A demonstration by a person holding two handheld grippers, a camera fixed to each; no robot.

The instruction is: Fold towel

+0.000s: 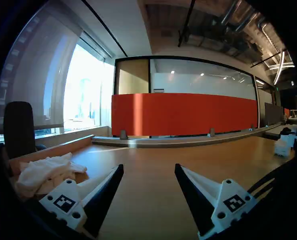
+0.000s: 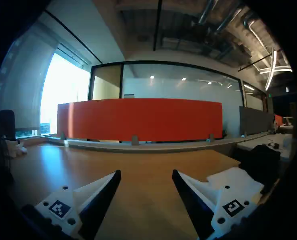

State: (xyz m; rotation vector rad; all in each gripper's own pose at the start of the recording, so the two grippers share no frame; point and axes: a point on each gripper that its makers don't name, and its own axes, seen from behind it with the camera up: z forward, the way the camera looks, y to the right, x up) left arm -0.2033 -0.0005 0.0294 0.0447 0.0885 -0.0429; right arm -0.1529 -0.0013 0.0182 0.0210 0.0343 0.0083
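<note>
Left gripper view: held low over the light-brown wooden tabletop [image 1: 156, 188], with the white-and-black two-finger left gripper [image 1: 148, 166] released, fingers spread wide, bare wood between the tips. Off to the left of its left finger [image 1: 104, 192], near but not touching: the crumpled cream-white cloth towel [image 1: 48, 172], heaped in loose folds at the left edge of the tabletop, up against a low raised wooden rim [image 1: 56, 149]. Between gripper and towel, open wood and no obstacle. Behind the heap, past that left edge, a rounded black chair back [image 1: 18, 128] and a tall bright window [image 1: 84, 96]. Along the far edge of the tabletop, a long orange divider panel [image 1: 184, 114] with a glass wall above. Toward the right edge, well apart from the towel, a few small white objects [image 1: 283, 146], too blurred to name.

Right gripper view: again low over the same wooden tabletop, with the matching white-and-black right gripper [image 2: 146, 172] likewise released, fingers parted over bare wood. Far off at the left edge, well apart from this gripper, a small pale bunched shape [image 2: 16, 150], possibly the towel, too small to tell. Straight ahead along the far edge, the orange panel again. Off to the right, past the tabletop's right edge, a dark slumped bundle [image 2: 262, 160] on a neighbouring desk.
</note>
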